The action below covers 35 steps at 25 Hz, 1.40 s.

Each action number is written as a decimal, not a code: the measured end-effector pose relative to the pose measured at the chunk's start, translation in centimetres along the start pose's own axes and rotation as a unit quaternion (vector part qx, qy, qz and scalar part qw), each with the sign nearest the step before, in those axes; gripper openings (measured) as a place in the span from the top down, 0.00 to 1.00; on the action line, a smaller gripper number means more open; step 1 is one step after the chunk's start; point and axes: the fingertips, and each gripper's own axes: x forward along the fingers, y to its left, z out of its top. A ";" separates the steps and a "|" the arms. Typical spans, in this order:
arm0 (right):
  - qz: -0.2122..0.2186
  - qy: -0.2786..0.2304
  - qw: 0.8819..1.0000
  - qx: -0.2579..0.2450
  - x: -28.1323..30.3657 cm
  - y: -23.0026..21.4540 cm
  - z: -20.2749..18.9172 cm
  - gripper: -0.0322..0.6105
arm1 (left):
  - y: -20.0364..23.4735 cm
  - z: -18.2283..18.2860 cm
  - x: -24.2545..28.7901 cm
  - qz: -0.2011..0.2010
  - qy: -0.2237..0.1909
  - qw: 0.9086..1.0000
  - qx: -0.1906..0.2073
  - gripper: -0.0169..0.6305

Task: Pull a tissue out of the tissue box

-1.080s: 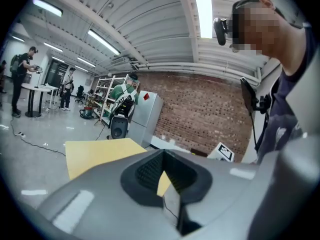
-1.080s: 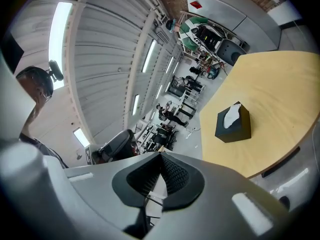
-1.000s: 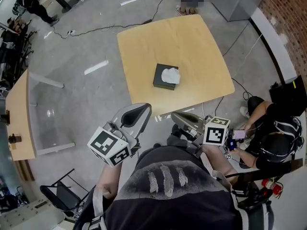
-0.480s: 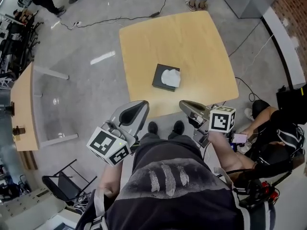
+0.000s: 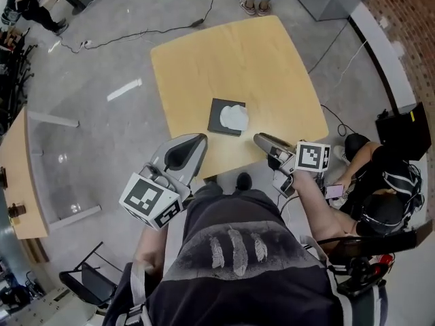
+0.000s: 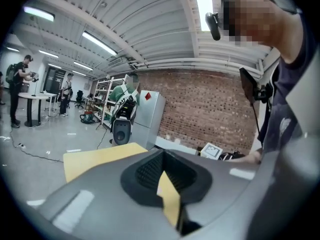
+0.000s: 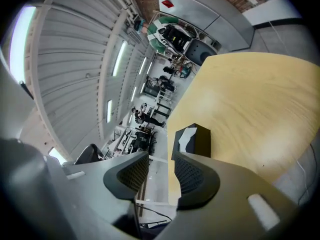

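A black tissue box (image 5: 219, 116) lies near the front of the yellow wooden table (image 5: 251, 53), with a white tissue (image 5: 235, 117) puffed out of its top. My right gripper (image 5: 261, 140) reaches over the table's near edge, just right of the box. Its jaws have just been opening and stand apart with nothing between them. The right gripper view shows the box (image 7: 199, 140) and tissue (image 7: 186, 136) beyond the right gripper (image 7: 161, 160). My left gripper (image 5: 193, 142) hangs short of the table's front edge, jaws together and empty; in its own view the left gripper (image 6: 162, 156) covers the box.
A person sits on the floor at the right (image 5: 380, 182) beside a black bag (image 5: 404, 129). Someone's feet (image 5: 257, 4) stand at the table's far side. A glass-sided side table (image 5: 30, 172) is at the left, a folding chair (image 5: 85, 277) at bottom left. Cables (image 5: 136, 34) cross the floor.
Both grippers have moved forward toward the table. The right one has come from below the table's edge to over it, closer to the box.
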 end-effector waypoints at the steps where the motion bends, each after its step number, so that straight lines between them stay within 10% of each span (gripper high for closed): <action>1: -0.007 -0.003 1.000 0.012 0.1 -0.5 0.3 0.72 | 0.5 0.4 0.2 -0.005 -0.006 1.000 -0.002 0.97; 13: -0.090 0.025 0.993 0.068 4.4 -5.9 2.1 0.65 | 7.5 -1.8 -1.1 0.002 0.003 0.999 -0.053 0.97; 35: -0.032 0.037 0.993 0.111 6.8 -7.6 1.7 0.81 | 8.3 -2.7 -2.4 0.013 0.015 0.998 -0.062 0.97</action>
